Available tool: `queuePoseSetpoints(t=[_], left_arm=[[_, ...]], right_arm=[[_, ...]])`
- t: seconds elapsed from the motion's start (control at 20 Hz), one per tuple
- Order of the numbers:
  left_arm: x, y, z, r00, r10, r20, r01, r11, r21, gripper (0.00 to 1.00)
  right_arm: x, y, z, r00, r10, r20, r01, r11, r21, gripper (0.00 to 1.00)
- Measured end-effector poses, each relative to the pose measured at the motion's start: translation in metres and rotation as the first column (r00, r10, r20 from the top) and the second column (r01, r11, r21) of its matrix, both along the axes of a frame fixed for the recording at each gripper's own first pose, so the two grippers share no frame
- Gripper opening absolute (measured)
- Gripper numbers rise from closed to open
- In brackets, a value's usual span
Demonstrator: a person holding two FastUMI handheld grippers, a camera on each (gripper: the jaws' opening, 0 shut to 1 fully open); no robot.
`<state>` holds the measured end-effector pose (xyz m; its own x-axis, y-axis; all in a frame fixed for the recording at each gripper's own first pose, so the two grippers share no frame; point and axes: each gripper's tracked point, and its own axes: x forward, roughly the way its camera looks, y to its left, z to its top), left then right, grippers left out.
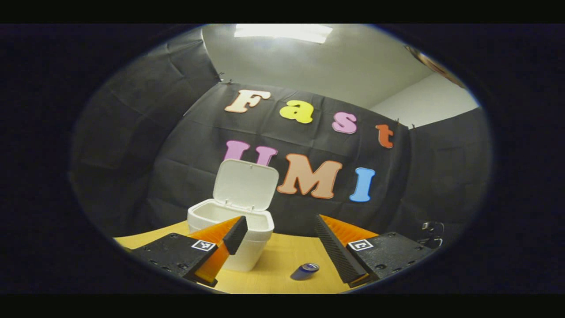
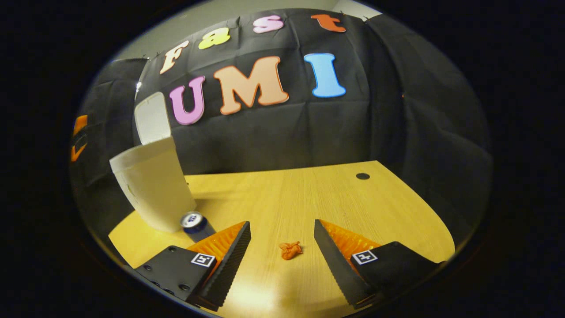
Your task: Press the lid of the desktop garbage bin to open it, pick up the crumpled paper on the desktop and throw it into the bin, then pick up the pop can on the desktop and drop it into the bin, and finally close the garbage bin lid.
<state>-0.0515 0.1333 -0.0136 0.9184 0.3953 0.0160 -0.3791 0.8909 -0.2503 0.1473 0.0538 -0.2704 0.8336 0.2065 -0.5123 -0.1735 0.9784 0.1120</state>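
Two grippers wide, holding nothing. Bin (image 1: 238,221) lid (image 1: 245,184) is up; crumpled paper (image 2: 290,250) sits on counter (image 2: 309,198) at 12 o'clock btwn right gripper (image 2: 282,247) fingers. We lower straight, centre it, pinch gently. Can (image 2: 194,223) lies at 10 o'clock.

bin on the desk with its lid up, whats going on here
A person holds a gripper in each hand. The white bin stands on the wooden desk with its lid up. The right gripper is open, and the orange crumpled paper lies on the desk between its fingers, not yet gripped. The left gripper is open near the bin and holds nothing. The pop can lies on its side by the bin.
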Motion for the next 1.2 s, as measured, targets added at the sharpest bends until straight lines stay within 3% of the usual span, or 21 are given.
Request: queuePoseSetpoints(t=[0.15,0.35,0.6,0.7,0.75,0.8,0.85,0.9,0.95,1.2], left_arm=[[-0.02,0.01,-0.022,0.995,0.078,-0.058,-0.08,0.996,-0.033,0.93],[-0.041,0.024,-0.034,0.979,0.166,-0.12,-0.167,0.986,0.002,0.92],[-0.059,0.027,-0.039,0.966,0.213,-0.149,-0.211,0.977,0.034,0.93],[-0.064,0.025,-0.042,0.961,0.22,-0.167,-0.216,0.975,0.045,0.93],[-0.066,0.024,-0.042,0.959,0.224,-0.175,-0.218,0.975,0.051,0.92],[-0.067,0.024,-0.043,0.957,0.227,-0.181,-0.221,0.974,0.056,0.92],[-0.07,0.023,-0.044,0.956,0.228,-0.183,-0.221,0.974,0.059,0.93],[-0.072,0.021,-0.043,0.957,0.227,-0.18,-0.22,0.974,0.06,0.92],[-0.073,0.02,-0.043,0.958,0.225,-0.179,-0.218,0.974,0.059,0.92],[-0.079,0.022,-0.037,0.963,0.209,-0.171,-0.202,0.978,0.058,0.93]], right_arm=[[0.024,0.012,-0.054,0.993,0.038,-0.108,-0.04,0.999,-0.018,0.96],[0.042,0.01,-0.09,0.986,0.021,-0.168,-0.037,0.995,-0.092,0.98],[0.04,0.0,-0.117,0.969,-0.004,-0.248,-0.026,0.993,-0.117,0.97],[0.045,-0.001,-0.115,0.975,-0.002,-0.223,-0.029,0.99,-0.138,0.94],[0.043,0.001,-0.114,0.974,0.003,-0.228,-0.035,0.99,-0.137,0.89],[0.042,0.002,-0.115,0.973,0.002,-0.23,-0.034,0.99,-0.135,0.72],[0.043,0.0,-0.115,0.973,0.0,-0.23,-0.033,0.989,-0.141,0.64],[0.041,-0.004,-0.116,0.973,-0.004,-0.231,-0.032,0.988,-0.15,0.47],[0.039,-0.003,-0.115,0.971,0.001,-0.237,-0.038,0.988,-0.149,0.41],[0.025,0.019,-0.066,0.98,0.051,-0.19,-0.066,0.995,-0.076,0.36]])
